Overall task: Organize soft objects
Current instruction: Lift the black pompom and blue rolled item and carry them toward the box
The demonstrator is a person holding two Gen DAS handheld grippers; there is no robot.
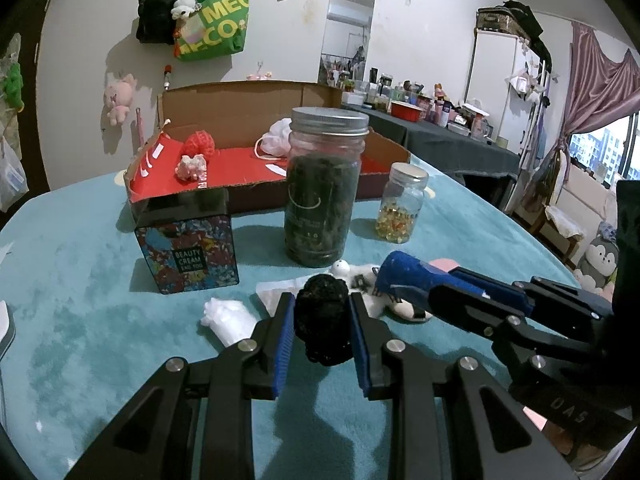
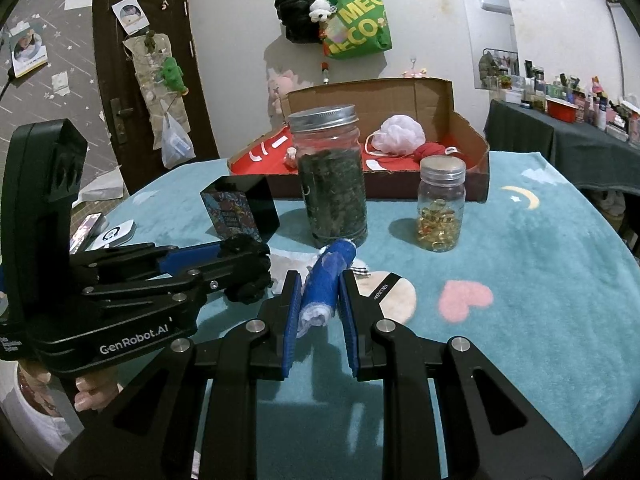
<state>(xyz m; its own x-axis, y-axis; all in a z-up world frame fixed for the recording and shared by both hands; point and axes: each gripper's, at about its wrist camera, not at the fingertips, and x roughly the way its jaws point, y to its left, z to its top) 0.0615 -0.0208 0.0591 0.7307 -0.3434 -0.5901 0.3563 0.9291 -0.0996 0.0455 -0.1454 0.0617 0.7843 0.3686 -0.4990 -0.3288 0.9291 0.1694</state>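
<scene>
Hand-held grippers [image 1: 320, 312] [image 2: 320, 296]: two; jars [image 1: 325, 184] [image 1: 402, 208]: two.

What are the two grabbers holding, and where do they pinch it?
The left gripper pinches a black fuzzy ball by its sides. The right gripper squeezes a blue rolled cloth around its middle, both lifted slightly above the teal blanket.

Two jars are standing just in front of the cardboard box [image 1: 240, 112]: a tall jar [image 1: 325, 188] and a small jar [image 1: 401, 208]. One tin [image 1: 188, 256] is sitting near the box's front left corner. Three soft things are lying inside the box: a red ball [image 1: 199, 145], a white puff [image 1: 280, 133], a small toy [image 1: 191, 167].
</scene>
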